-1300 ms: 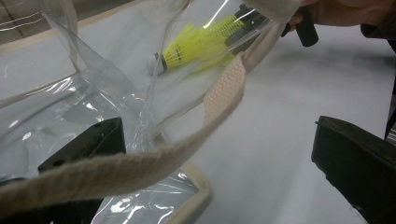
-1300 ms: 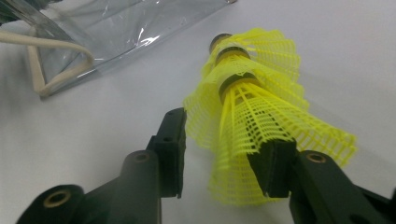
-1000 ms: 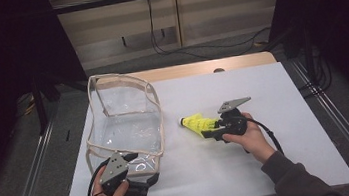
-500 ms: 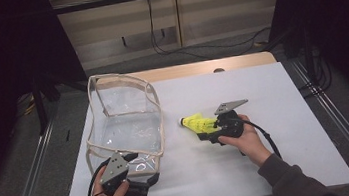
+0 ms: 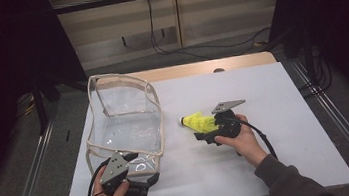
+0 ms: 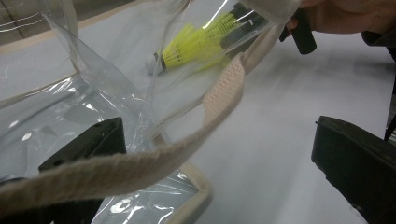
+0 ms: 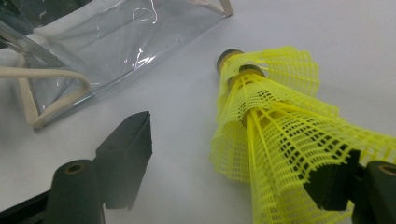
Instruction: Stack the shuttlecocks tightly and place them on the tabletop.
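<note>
Beside the clear bag (image 5: 124,122), the right gripper (image 5: 206,133) carries yellow shuttlecocks (image 5: 198,122).

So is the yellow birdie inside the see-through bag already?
No, the yellow birdie lies on the white table beside the see-through bag.

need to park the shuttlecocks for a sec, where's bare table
Bare: the far right of the white table, and the near strip between both hands. Crowded: the left, taken by the clear bag, and around the right claw with the yellow shuttlecocks.
</note>
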